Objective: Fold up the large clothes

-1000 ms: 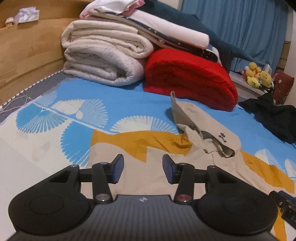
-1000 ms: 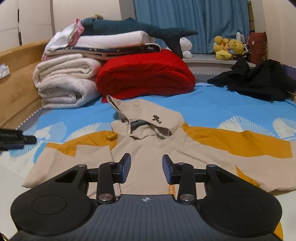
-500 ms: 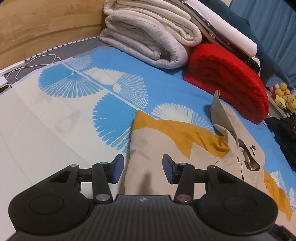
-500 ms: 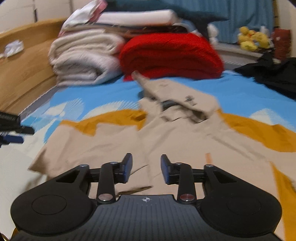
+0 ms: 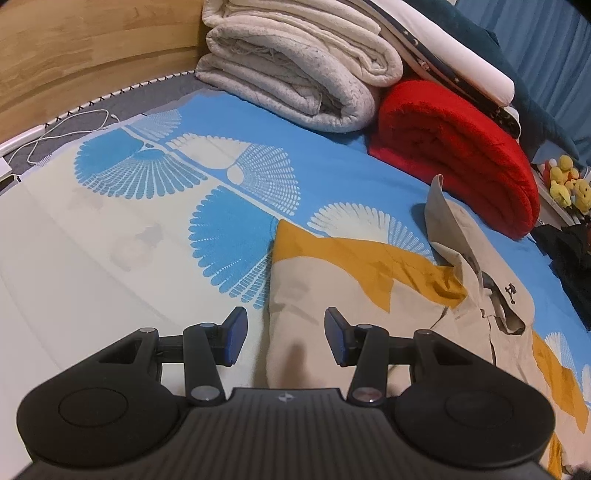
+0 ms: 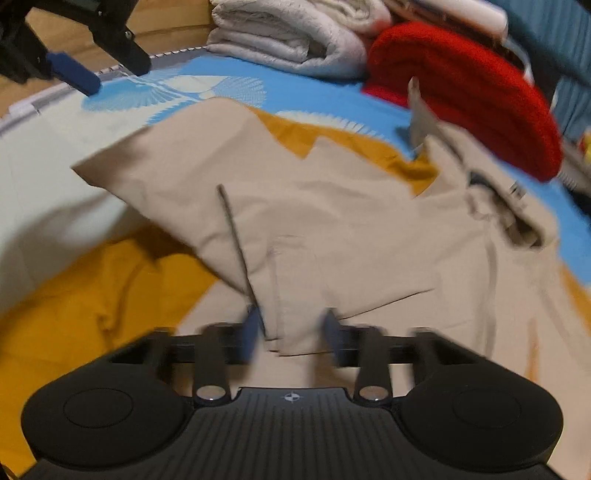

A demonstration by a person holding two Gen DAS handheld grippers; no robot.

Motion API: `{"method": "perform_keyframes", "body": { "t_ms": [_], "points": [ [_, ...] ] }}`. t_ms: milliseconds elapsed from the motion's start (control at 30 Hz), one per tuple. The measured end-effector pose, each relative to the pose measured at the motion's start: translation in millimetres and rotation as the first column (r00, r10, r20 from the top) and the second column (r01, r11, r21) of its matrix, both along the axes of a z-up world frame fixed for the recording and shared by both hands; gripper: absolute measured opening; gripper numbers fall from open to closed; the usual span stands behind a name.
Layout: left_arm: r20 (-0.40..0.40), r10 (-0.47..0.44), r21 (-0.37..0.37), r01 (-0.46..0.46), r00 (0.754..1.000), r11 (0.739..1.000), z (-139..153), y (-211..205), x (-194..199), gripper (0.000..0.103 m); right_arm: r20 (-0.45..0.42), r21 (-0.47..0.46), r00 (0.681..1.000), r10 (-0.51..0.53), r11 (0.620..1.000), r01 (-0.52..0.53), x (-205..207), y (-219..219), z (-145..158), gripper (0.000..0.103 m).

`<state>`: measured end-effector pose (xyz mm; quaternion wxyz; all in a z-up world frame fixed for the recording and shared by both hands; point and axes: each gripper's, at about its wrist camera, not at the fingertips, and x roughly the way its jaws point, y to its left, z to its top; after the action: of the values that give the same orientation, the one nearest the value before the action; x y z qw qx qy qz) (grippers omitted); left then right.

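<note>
No legible text, brand, number or label found. One small dark embroidered emblem (image 5: 510, 289) on the hood of the beige and mustard hooded garment (image 5: 369, 295); its form cannot be read.

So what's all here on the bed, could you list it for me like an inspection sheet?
Surface: bed sheet, blue with white fan prints.
Job's things: beige and mustard hooded garment spread flat, one sleeve lying across it.
Clutter: folded pale blankets, rolled red blanket, yellow plush toys, dark clothes.
Grippers: left hand-held gripper open over the sleeve's end; right hand-held gripper, blurred, jaws just closing around a cloth edge.
Cables: white cord by the bed's edge.
Surroundings: wooden headboard, blue curtain.
</note>
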<state>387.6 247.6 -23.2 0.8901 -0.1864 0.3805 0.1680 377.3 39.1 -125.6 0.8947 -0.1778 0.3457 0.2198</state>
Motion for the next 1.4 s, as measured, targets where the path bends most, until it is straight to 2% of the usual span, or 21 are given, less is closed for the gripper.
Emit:
{"method": "perform_keyframes", "body": {
  "t_ms": [33, 100, 167, 233, 333, 400, 467, 500, 567, 600, 667, 733, 800, 900, 967, 1033, 1133, 1200, 1233, 1300, 1400],
  "points": [
    [0.001, 0.003, 0.001, -0.003, 1.0, 1.0, 0.2, 0.3, 0.4, 0.051, 0.023, 0.05, 0.999, -0.033, 0.998, 0.032, 1.7, -10.7, 15.0, 0.001],
    [0.004, 0.012, 0.003, -0.012, 1.0, 1.0, 1.1, 1.1, 1.4, 0.051, 0.09, 0.157, 0.989, -0.114, 0.983, 0.099, 4.8, -38.4, 47.2, 0.001],
    [0.008, 0.017, 0.009, -0.017, 1.0, 1.0, 1.5, -0.5, 2.0, 0.051, 0.151, 0.29, 0.956, -0.251, 0.936, 0.199, 8.6, -80.2, 82.5, 0.0],
    [0.005, 0.011, 0.013, -0.012, 1.0, 1.0, 0.6, -4.1, 3.6, 0.051, 0.178, 0.389, 0.898, -0.403, 0.867, 0.312, 12.1, -127.8, 104.3, 0.0],
    [-0.001, 0.0, 0.016, 0.0, 1.0, 1.0, -1.8, -11.5, 6.6, 0.051, 0.181, 0.455, 0.763, -0.621, 0.741, 0.494, 17.6, -201.2, 112.5, 0.0],
    [-0.006, -0.003, 0.019, 0.003, 1.0, 1.0, -4.6, -16.4, 8.7, 0.051, 0.122, 0.45, 0.698, -0.706, 0.666, 0.595, 23.9, -239.0, 102.3, 0.0],
    [-0.012, -0.005, 0.012, 0.005, 1.0, 1.0, -8.3, -21.6, 11.4, 0.051, 0.014, 0.464, 0.662, -0.75, 0.591, 0.66, 28.7, -267.6, 86.3, 0.003],
    [-0.016, -0.003, 0.01, 0.003, 1.0, 1.0, -10.3, -24.6, 12.7, 0.051, -0.065, 0.473, 0.67, -0.739, 0.569, 0.673, 32.4, -275.5, 76.1, 0.004],
    [-0.024, -0.008, 0.017, 0.008, 1.0, 1.0, -13.6, -29.9, 15.0, 0.051, -0.256, 0.518, 0.729, -0.634, 0.547, 0.658, 40.5, -282.1, 52.8, 0.007],
    [-0.028, -0.014, 0.023, 0.014, 1.0, 1.0, -15.3, -32.6, 16.1, 0.051, -0.308, 0.537, 0.747, -0.589, 0.54, 0.647, 43.1, -280.1, 43.6, 0.011],
    [-0.037, -0.022, 0.032, 0.023, 0.999, 0.999, -18.4, -37.5, 18.4, 0.051, -0.369, 0.547, 0.771, -0.519, 0.549, 0.632, 50.0, -266.9, 28.0, 0.042],
    [-0.043, -0.023, 0.033, 0.024, 0.999, 0.999, -21.0, -40.0, 19.7, 0.051, -0.407, 0.55, 0.785, -0.466, 0.561, 0.618, 57.0, -252.0, 16.0, 0.047],
    [-0.047, -0.022, 0.033, 0.024, 0.999, 0.999, -22.6, -39.9, 20.8, 0.051, -0.444, 0.551, 0.778, -0.446, 0.549, 0.629, 66.8, -238.0, 9.5, 0.047],
    [-0.049, -0.016, 0.031, 0.017, 0.999, 0.999, -22.8, -35.7, 22.7, 0.051, -0.502, 0.544, 0.74, -0.447, 0.502, 0.672, 82.8, -235.1, -4.0, 0.047],
    [-0.05, -0.01, 0.031, 0.012, 0.999, 0.999, -22.1, -32.2, 24.4, 0.051, -0.522, 0.526, 0.714, -0.467, 0.483, 0.7, 85.6, -236.5, -10.2, 0.046],
    [-0.049, -0.009, 0.031, 0.01, 0.999, 0.999, -21.5, -29.9, 26.0, 0.051, -0.513, 0.543, 0.715, -0.475, 0.466, 0.699, 94.2, -240.2, -15.1, 0.012],
    [-0.05, -0.009, 0.03, 0.011, 0.999, 0.999, -21.3, -28.2, 27.5, 0.051, -0.436, 0.641, 0.761, -0.481, 0.427, 0.637, 84.8, -250.6, 8.1, 0.002],
    [-0.05, -0.014, 0.027, 0.015, 0.999, 1.0, -21.4, -28.1, 27.6, 0.051, -0.293, 0.697, 0.786, -0.545, 0.441, 0.566, 70.5, -255.7, 39.9, 0.001],
    [-0.05, -0.017, 0.027, 0.019, 0.999, 0.999, -21.4, -28.5, 27.5, 0.051, -0.226, 0.717, 0.78, -0.584, 0.443, 0.539, 61.5, -261.1, 55.1, 0.001],
    [-0.051, -0.02, 0.027, 0.021, 0.998, 0.999, -22.1, -30.0, 27.5, 0.051, -0.145, 0.732, 0.73, -0.668, 0.424, 0.533, 46.8, -276.9, 75.2, 0.001],
    [-0.058, -0.039, 0.02, 0.04, 0.998, 0.999, -25.2, -37.0, 29.6, 0.051, -0.108, 0.627, 0.579, -0.808, 0.396, 0.671, 39.3, -301.3, 77.9, 0.001]
  ]
}}
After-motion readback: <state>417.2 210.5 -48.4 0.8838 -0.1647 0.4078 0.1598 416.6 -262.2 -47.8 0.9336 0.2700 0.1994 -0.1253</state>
